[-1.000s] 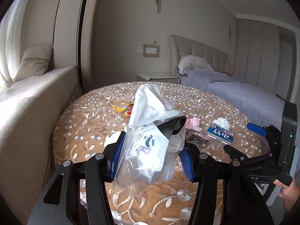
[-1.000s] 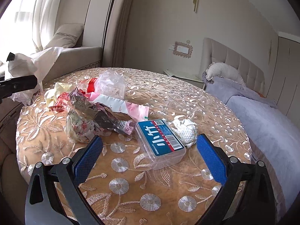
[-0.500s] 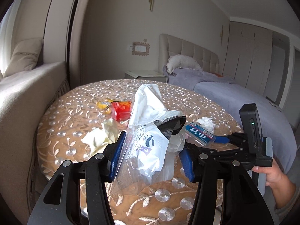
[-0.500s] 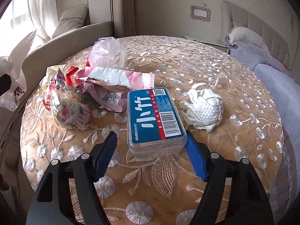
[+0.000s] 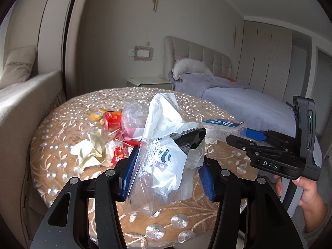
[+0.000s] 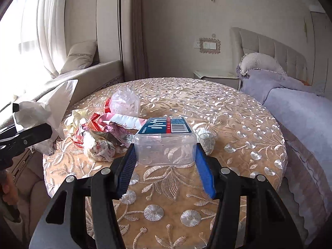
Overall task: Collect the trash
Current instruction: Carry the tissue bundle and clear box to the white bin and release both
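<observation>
With the left gripper (image 5: 166, 164) clamping the trash bag (image 5: 164, 157), the right gripper's (image 6: 165, 161) jaws, just closed, grip the clear box (image 6: 165, 143) above the worktop (image 6: 238, 124); next, carry it left into the bag's mouth.

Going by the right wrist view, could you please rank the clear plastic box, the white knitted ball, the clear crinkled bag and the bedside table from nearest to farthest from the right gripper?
1. Clear plastic box, clamped in the right gripper.
2. White knitted ball, just behind the box, right.
3. Clear crinkled bag, mid-table, left.
4. Bedside table, beyond the round table.
</observation>
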`<move>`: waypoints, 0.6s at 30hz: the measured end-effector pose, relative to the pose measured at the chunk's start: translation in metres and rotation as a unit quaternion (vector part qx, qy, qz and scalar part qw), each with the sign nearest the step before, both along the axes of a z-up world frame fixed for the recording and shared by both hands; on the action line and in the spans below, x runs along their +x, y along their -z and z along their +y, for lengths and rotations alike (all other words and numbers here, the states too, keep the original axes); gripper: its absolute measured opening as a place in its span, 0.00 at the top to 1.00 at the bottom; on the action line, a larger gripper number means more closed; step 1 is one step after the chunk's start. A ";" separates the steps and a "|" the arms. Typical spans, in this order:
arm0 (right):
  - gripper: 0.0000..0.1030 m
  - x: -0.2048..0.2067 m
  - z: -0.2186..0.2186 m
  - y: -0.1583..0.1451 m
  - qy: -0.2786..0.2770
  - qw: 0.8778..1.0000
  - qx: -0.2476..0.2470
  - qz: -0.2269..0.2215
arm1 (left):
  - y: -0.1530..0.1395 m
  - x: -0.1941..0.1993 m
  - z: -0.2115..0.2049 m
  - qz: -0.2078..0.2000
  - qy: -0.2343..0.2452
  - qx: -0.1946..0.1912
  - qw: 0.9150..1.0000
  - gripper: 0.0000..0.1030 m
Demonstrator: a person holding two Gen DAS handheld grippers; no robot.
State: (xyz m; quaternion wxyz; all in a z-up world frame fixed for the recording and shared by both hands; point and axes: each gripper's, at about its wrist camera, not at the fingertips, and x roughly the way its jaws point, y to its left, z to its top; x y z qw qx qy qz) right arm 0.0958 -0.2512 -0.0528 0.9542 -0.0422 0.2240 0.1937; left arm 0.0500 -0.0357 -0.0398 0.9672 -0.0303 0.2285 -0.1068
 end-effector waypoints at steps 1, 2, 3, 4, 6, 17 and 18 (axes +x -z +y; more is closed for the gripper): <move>0.45 -0.007 -0.004 -0.003 0.004 1.000 -0.003 -0.008 | 0.000 -0.001 -0.005 0.000 0.006 -0.001 1.000 0.49; 0.45 -0.013 -0.008 -0.006 0.007 1.000 -0.007 -0.014 | 0.000 -0.002 -0.011 0.000 0.015 -0.003 1.000 0.49; 0.45 -0.018 -0.012 -0.008 0.009 1.000 -0.011 -0.018 | 0.000 -0.003 -0.017 0.001 0.022 -0.005 1.000 0.49; 0.45 -0.024 -0.018 -0.011 0.013 1.000 -0.012 -0.022 | 0.000 -0.004 -0.021 0.001 0.029 -0.007 1.000 0.49; 0.45 -0.038 -0.028 -0.015 0.022 0.999 -0.015 -0.030 | 0.002 -0.007 -0.034 0.004 0.046 -0.007 0.999 0.49; 0.45 -0.117 -0.089 -0.014 0.075 0.996 -0.021 -0.046 | 0.024 -0.030 -0.116 0.039 0.133 0.001 0.990 0.49; 0.45 -0.122 -0.095 -0.011 0.080 0.996 -0.020 -0.044 | 0.027 -0.032 -0.123 0.042 0.141 0.003 0.989 0.49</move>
